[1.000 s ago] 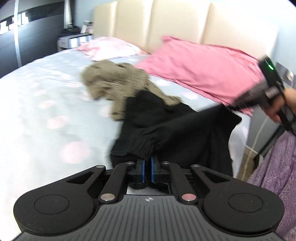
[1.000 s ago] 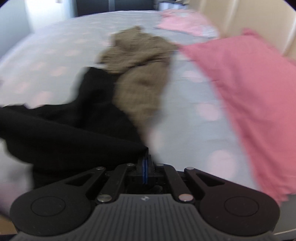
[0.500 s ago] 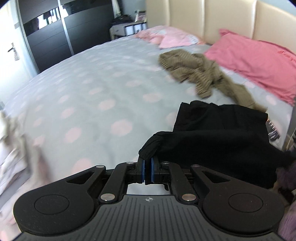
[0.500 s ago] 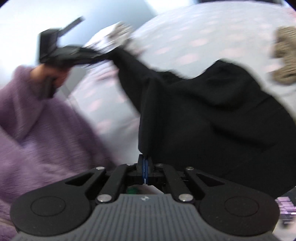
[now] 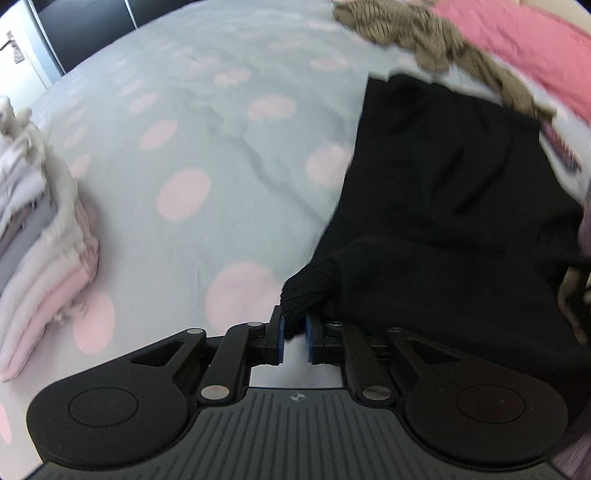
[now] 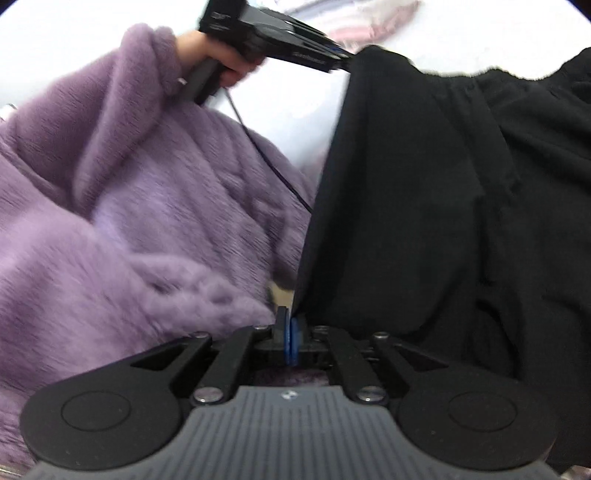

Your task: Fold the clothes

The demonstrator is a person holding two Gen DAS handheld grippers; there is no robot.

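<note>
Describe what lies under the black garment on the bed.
The black garment lies on the dotted bedsheet. Its far edge meets the brown knit. Anything beneath its middle is hidden.

Left gripper angled steeply downward, jaws opening, ribbed black cuff between blue pads; right gripper jaws parting, apparently still pinching black fabric.

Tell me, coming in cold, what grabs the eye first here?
The black garment spread along the right of the spotted bed, its ribbed cuff between the opening jaws of the left gripper. The right gripper pinches another edge beside the fuzzy purple sleeve. A folded pale stack sits at left.
</note>
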